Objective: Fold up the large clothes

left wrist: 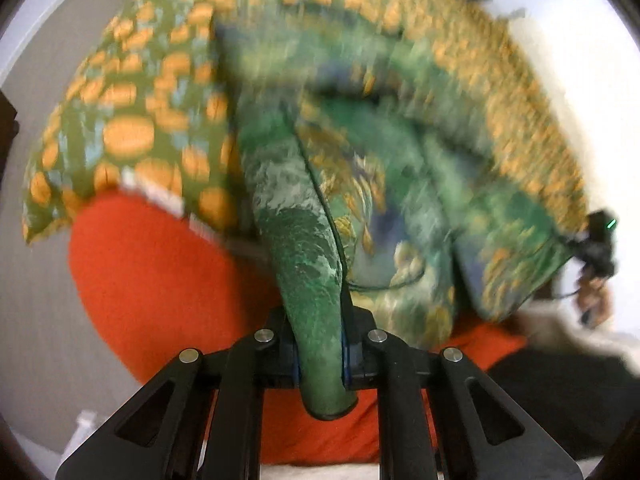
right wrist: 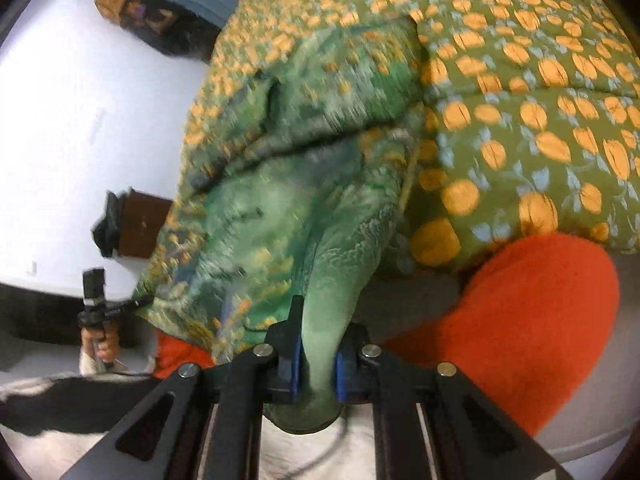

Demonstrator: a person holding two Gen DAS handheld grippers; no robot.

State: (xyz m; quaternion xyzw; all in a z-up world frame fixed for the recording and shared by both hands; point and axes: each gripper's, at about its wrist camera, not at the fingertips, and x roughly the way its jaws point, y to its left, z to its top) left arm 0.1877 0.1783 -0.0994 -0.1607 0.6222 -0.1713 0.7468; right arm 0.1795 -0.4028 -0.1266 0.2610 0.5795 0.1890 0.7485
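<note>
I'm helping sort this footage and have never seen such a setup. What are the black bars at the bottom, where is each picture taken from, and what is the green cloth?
No robot here: a person holds a hand tool with a two-finger claw in each hand. Each claw carries a wide-angle camera looking along its fingers, so the black bars are the claw's own frame. One picture is from the left claw, the other from the right claw. Each is shut on a bunched part of the same green printed garment, which hangs between them and looks blurred. Behind it lies a green quilt with orange fruit and an orange cushion. In the right claw's picture, the far hand holds the other tool.
</note>
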